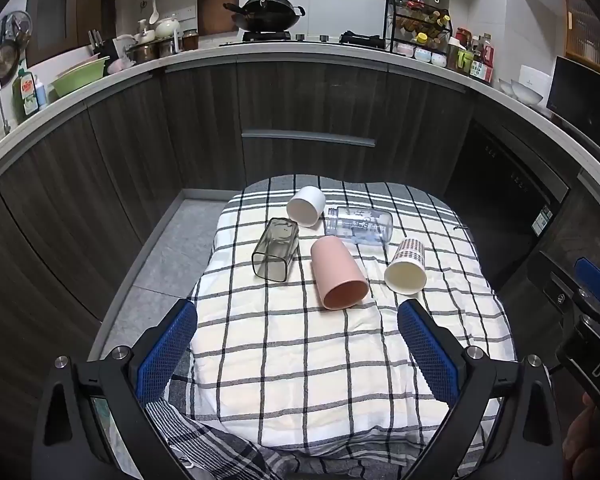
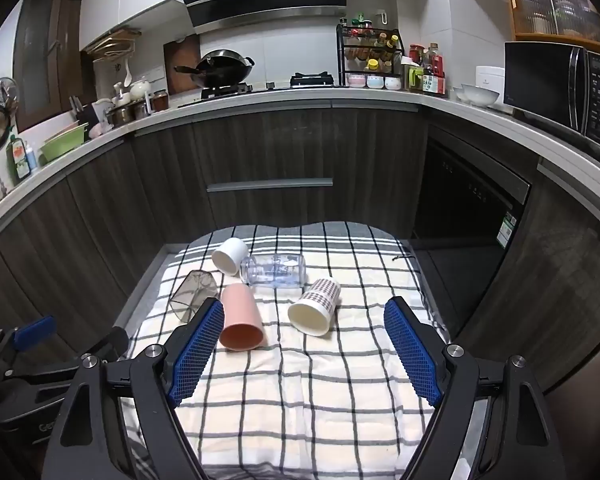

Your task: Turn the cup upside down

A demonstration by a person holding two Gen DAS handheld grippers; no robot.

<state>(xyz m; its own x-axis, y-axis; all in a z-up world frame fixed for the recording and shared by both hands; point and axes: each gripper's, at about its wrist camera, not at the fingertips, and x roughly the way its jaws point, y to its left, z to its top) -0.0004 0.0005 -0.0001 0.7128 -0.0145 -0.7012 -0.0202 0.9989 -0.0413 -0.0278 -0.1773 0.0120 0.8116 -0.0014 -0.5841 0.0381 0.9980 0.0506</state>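
Note:
Several cups lie on their sides on a checked cloth (image 1: 300, 360): a pink cup (image 1: 338, 274) in the middle, a patterned paper cup (image 1: 406, 266) to its right, a white cup (image 1: 306, 206) at the back, a clear bottle (image 1: 358, 226) and a smoky square glass (image 1: 276, 250) at the left. The right wrist view shows the pink cup (image 2: 240, 318), the paper cup (image 2: 314, 306), the white cup (image 2: 230, 256), the bottle (image 2: 274, 270) and the square glass (image 2: 192, 296). My left gripper (image 1: 298, 326) is open and empty, short of the pink cup. My right gripper (image 2: 304, 326) is open and empty, near the paper cup.
The cloth (image 2: 300, 380) covers a small table in front of dark kitchen cabinets (image 1: 308, 120). The grey floor (image 1: 172, 252) lies to the left. The left gripper's body (image 2: 32, 364) shows at the left edge of the right wrist view; the right gripper's body (image 1: 592, 320) shows at the right edge of the left one.

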